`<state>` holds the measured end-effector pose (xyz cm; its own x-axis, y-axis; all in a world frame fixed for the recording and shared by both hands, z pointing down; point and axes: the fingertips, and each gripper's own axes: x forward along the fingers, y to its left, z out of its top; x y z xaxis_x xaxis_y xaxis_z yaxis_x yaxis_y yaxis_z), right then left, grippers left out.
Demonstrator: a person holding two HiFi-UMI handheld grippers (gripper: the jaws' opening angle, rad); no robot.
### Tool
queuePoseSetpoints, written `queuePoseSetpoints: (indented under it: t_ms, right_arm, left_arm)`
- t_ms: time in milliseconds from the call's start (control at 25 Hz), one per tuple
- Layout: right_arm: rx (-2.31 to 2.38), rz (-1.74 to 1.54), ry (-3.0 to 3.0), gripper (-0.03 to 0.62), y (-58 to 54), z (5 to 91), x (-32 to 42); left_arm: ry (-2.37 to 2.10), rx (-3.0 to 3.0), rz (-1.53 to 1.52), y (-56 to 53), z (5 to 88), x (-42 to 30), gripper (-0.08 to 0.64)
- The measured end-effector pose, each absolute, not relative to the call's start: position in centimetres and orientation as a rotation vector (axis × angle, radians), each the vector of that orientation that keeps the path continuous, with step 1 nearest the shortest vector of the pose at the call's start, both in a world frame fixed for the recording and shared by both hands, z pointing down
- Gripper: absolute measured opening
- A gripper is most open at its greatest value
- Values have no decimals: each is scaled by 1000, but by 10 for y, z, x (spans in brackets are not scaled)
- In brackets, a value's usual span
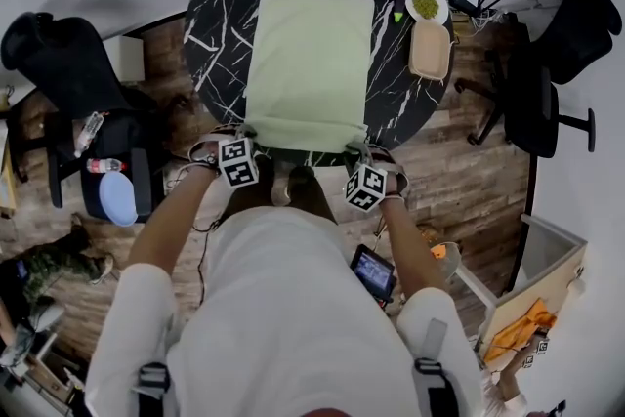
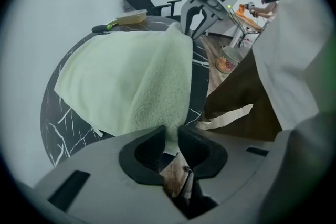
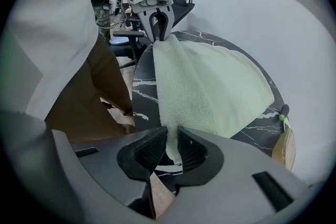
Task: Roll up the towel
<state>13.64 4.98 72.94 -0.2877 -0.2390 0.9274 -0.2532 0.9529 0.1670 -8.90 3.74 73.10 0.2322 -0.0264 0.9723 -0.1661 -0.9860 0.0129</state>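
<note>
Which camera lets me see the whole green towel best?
The head view: the towel spreads across the black table, far edge to near edge. The left gripper view shows mostly the corner pinched by the left gripper; the right gripper view shows the other near corner in the right gripper.

Towel (image 1: 311, 63) lying centrally on table (image 1: 220, 15), near edge overhanging; left gripper (image 1: 244, 136) sitting at its near-left corner, right gripper (image 1: 359, 151) at near-right. Bowl (image 1: 426, 3) standing on table's far right, container (image 1: 430, 50) lying just nearer.

No writing, label or number can be read anywhere.
</note>
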Motion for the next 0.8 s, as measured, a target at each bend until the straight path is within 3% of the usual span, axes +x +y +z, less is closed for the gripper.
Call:
queuePoseSetpoints:
  t_ms: [320,800]
  right_arm:
    - [388,122,-1874,12,45,726,138]
    - [325,199,-1902,8,85,703,136]
  left_arm:
    - [-241,2380,1847,34,727,-90,15]
    - [-92,2386,1801,76,707,-94,11]
